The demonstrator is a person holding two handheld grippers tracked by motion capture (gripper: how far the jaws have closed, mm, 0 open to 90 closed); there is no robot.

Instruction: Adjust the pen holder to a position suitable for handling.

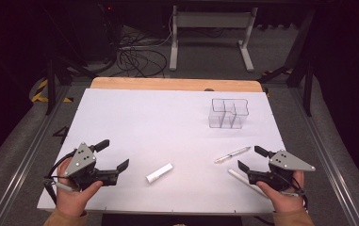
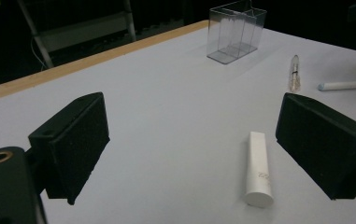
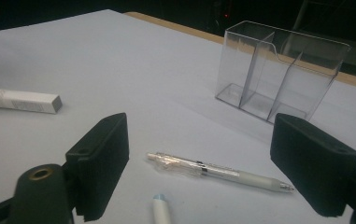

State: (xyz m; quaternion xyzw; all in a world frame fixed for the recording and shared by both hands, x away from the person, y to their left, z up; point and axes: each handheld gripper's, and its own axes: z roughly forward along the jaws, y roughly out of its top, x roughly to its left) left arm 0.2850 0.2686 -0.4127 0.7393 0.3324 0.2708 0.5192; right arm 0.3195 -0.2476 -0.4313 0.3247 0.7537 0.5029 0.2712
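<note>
Both tools hover low over the near edge of the worktop (image 1: 134, 108), each with its jaws spread wide and nothing between them. The left hand-held gripper (image 1: 112, 155) sits at about 8 o'clock on the white sheet, the right hand-held gripper (image 1: 252, 159) at about 4 o'clock. The things nearest them look set for the clear three-compartment organizer (image 1: 228, 113), which stands at about 1 o'clock, well apart from both hands.

The white cylindrical tube (image 1: 159, 173) lies flat near 6 o'clock, just ahead of the left jaws in the left gripper view (image 2: 259, 169). It is round and smooth, so a grip that lands off-centre is likely to squeeze it out sideways or set it rolling toward the near edge.

The clear-barrelled pen (image 3: 217, 171) lies directly between the right jaws in the right gripper view, and the white marker (image 1: 244, 181) lies just beside it, nearer the hand. The two are close enough that a careless descent may nudge one while closing on the other, or pinch both. The pen is thin and lies flush on the sheet, so the pads may scrape the surface and slip over it.

The organizer looks light and stands loose; a long item pushed in at a slant could tip it or shove it toward the far wooden edge.
</note>
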